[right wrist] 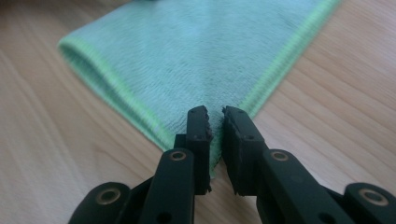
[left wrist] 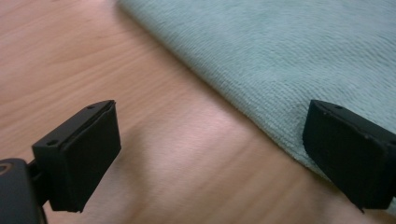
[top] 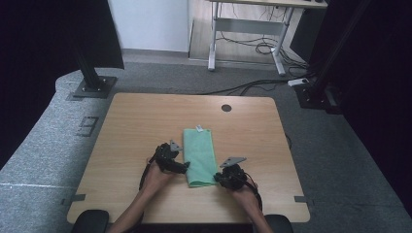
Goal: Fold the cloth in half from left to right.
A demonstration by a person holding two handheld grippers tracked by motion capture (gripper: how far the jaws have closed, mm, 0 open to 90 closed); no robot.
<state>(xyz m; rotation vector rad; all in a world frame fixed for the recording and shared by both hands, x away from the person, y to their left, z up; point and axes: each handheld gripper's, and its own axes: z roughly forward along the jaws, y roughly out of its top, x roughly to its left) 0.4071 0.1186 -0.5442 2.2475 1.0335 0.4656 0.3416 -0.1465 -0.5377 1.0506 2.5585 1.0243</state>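
From above I see the folded green cloth (top: 199, 156) lying mid-surface (top: 136, 121). My right hand-held gripper (right wrist: 215, 122) is clamped on its near corner; my left hand-held gripper (left wrist: 210, 149) stands wide apart, straddling the cloth's edge on the wood.

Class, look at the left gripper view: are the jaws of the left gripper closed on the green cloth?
No. The left gripper has its jaws wide apart over the table, beside the green cloth.

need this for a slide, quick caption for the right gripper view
Right gripper pinches the near corner of a folded green cloth on a wooden table.
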